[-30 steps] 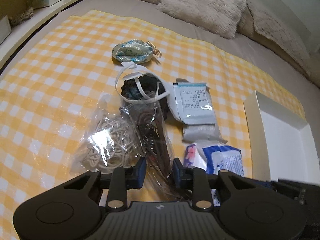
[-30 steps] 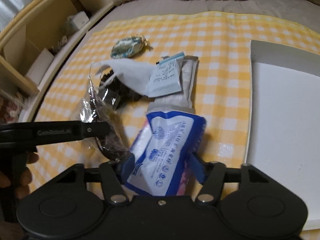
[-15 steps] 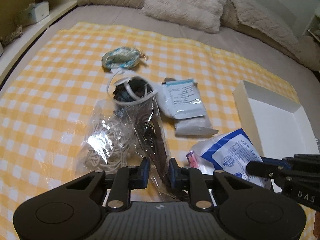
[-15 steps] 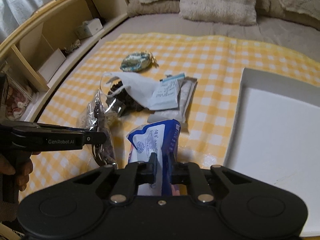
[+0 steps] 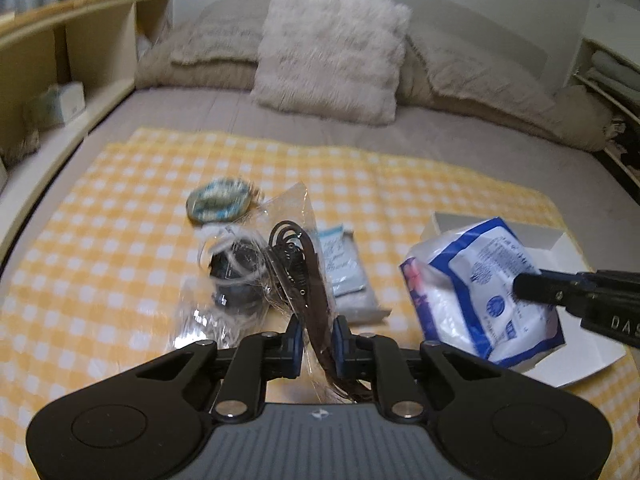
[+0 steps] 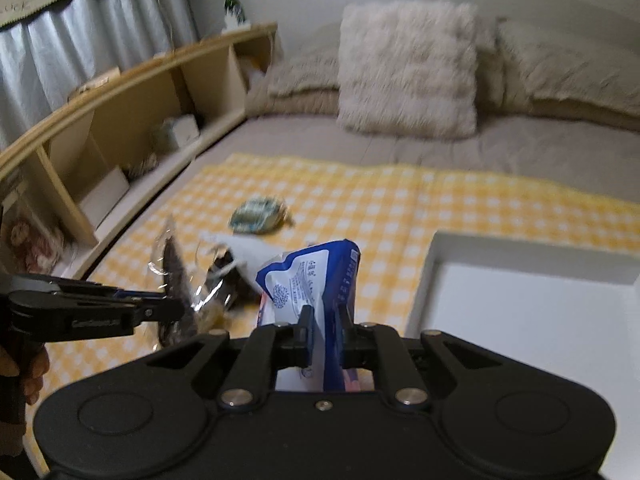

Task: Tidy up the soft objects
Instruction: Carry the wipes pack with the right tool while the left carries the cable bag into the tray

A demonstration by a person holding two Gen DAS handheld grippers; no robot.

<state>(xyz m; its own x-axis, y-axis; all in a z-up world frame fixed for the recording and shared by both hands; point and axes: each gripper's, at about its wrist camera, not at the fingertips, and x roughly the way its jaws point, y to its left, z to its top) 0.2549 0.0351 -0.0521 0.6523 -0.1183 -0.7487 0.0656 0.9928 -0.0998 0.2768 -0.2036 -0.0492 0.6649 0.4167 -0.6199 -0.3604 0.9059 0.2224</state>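
Observation:
My left gripper (image 5: pixel 315 338) is shut on a clear plastic bag of dark brown cords (image 5: pixel 294 264) and holds it lifted above the yellow checked cloth (image 5: pixel 100 248). It also shows in the right wrist view (image 6: pixel 174 280). My right gripper (image 6: pixel 323 330) is shut on a blue and white tissue pack (image 6: pixel 312 280), lifted; in the left wrist view the pack (image 5: pixel 480 288) hangs in front of the white box (image 5: pixel 568 244). On the cloth lie a dark bundle with white straps (image 5: pixel 236 276), grey-white packets (image 5: pixel 344 272) and a round blue-green pouch (image 5: pixel 218 202).
The white open box (image 6: pixel 532 320) sits at the right on the cloth. Furry pillows (image 5: pixel 328 68) lie at the head of the bed. A wooden shelf unit (image 6: pixel 120 140) runs along the left side with small boxes in it.
Both grippers shut on their items and rose from the cloth. The cord bag and the tissue pack are lifted, and both views now tilt up toward the pillows.

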